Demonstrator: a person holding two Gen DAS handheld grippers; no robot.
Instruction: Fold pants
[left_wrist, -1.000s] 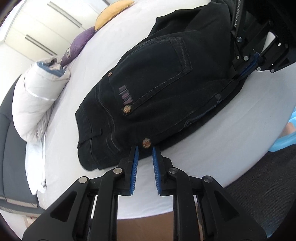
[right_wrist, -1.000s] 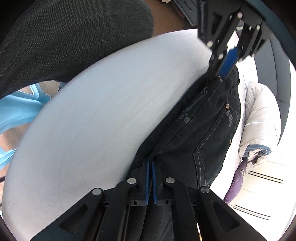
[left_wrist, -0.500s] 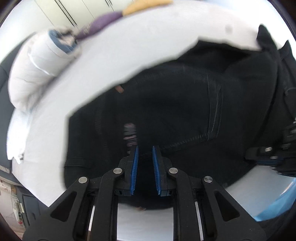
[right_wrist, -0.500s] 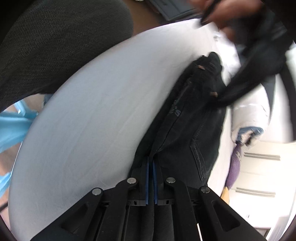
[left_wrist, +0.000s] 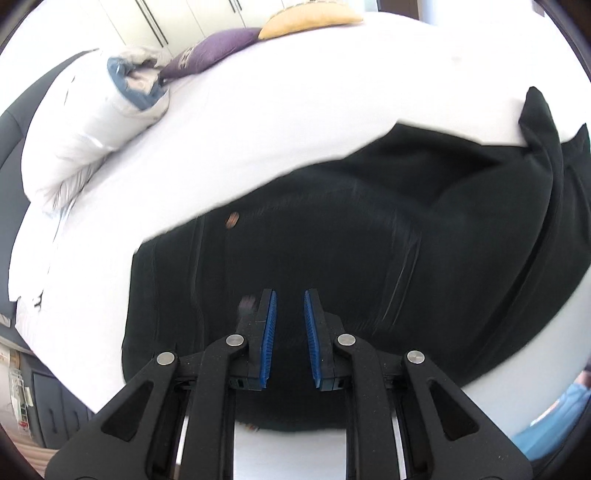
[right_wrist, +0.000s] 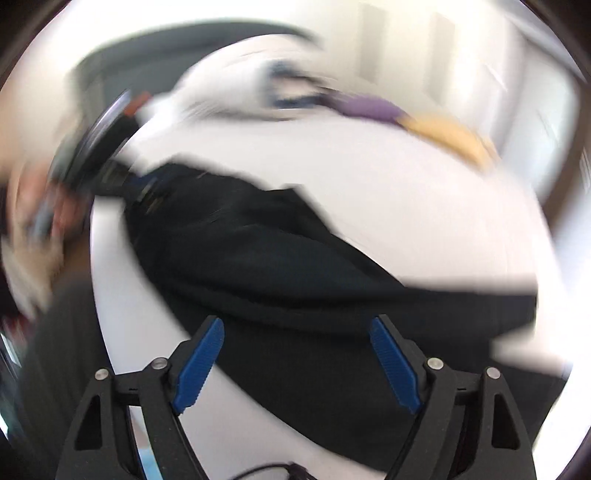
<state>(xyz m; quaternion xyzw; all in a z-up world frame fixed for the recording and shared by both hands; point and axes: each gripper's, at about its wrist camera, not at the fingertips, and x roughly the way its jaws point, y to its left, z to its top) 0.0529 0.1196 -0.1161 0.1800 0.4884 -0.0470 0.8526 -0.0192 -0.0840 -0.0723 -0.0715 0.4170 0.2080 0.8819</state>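
Surface: one white bed sheet (left_wrist: 332, 122) covers the whole work area.
Rolled duvet: one, white with a blue end (left_wrist: 85, 125), far left on the sheet, well apart from the pants.
Cushions: two, one purple (left_wrist: 214, 51) and, to its right, one yellow (left_wrist: 314, 16), both at the far edge.
Pants: one black pair (left_wrist: 351, 251), lying on the sheet from near left to far right; the right end rises in a loose fold.
Rivets: one copper rivet (left_wrist: 232, 220) is clear near the far left edge of the pants; other detail is blurred.
Left gripper: one (left_wrist: 288, 295), nearly closed, a narrow gap between its two blue pads (left_wrist: 268, 332). It sits over the near part of the pants. Whether cloth is pinched in the gap cannot be told. In the right wrist view it shows as a blur at the far left end of the pants.
Right gripper: one (right_wrist: 296, 323), jaws opening and spread wide. The pants (right_wrist: 295, 273) lie beyond and below the two blue pads (right_wrist: 395, 365); the pads press on nothing. This view is heavily motion-blurred.
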